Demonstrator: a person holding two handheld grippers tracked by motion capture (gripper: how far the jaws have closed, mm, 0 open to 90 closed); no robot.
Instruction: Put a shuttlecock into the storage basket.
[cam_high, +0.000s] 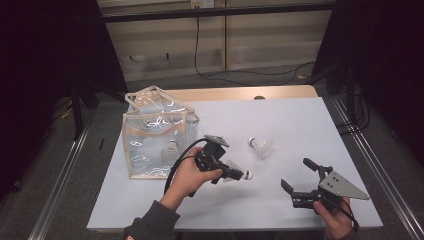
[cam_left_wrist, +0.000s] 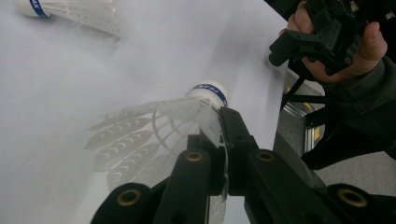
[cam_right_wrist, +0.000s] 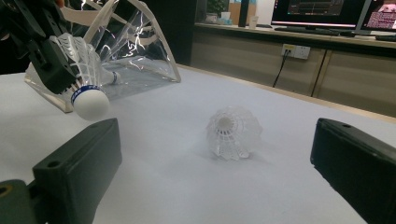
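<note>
Squeezing tight, the left claw (cam_high: 239, 174) is closed on one shuttlecock (cam_high: 235, 172), held up just above the white table (cam_high: 300, 130). The right claw (cam_high: 296, 175) is wide open with nothing in it. Three shuttlecocks are counted: one held, a second one (cam_high: 261, 146) lying on the table, and a third one (cam_high: 172, 148) inside the one clear bag (cam_high: 155, 131).

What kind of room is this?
Probably an office or lab set up for recording: computer monitors on a back counter, a wall socket with a cable, and a table framed by metal rails.
</note>
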